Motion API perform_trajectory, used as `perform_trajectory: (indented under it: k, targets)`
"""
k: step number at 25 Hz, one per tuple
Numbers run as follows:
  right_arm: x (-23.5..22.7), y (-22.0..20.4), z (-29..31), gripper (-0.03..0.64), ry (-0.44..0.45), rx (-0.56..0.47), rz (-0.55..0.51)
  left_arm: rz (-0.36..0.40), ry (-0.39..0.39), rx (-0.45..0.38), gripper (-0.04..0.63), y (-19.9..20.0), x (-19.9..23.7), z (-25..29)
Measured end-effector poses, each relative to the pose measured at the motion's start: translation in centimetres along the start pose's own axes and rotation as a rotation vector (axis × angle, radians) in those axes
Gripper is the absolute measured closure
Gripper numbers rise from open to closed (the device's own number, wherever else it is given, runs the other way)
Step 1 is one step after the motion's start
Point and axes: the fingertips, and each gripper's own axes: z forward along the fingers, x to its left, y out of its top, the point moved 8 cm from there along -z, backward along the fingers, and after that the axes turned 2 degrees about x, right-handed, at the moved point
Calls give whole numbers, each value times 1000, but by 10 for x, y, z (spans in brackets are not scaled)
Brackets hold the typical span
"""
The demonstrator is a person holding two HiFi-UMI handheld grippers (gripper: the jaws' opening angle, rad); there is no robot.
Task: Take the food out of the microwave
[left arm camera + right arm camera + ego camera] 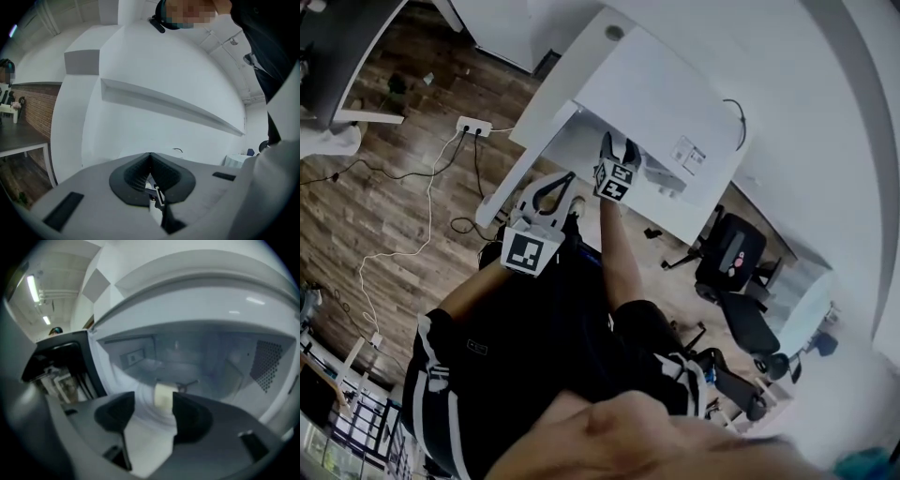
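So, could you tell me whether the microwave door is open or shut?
Open. In the right gripper view the door stands swung out to the left, and the microwave cavity shows, a pale item inside.

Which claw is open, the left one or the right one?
The right gripper: its jaws stand apart, facing into the open microwave. The left gripper has its jaws pressed together with nothing between them.
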Motion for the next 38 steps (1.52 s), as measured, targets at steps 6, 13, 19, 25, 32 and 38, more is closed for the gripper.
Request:
perform_trajectory:
  k: [6,13,19,25,32,38]
  targets:
    - [-12,-4,28,350,-30,24,-12,-4,15,14,565,-2,7,3]
    - [-21,-4,51,328,-25,71,-7,-5,19,19,565,-2,8,9]
    - [-27,-2,69,321,-25,98,0,-2,24,31,565,-2,11,14]
    - [-27,2,79,320,-40,151,-27,-7,32,42,565,-2,14,16]
    - [-24,3,82,321,-60,170,-41,-17,37,48,565,-4,16,20]
    - [-27,1,79,321,-65,179,-47,-18,35,43,565,-6,13,20]
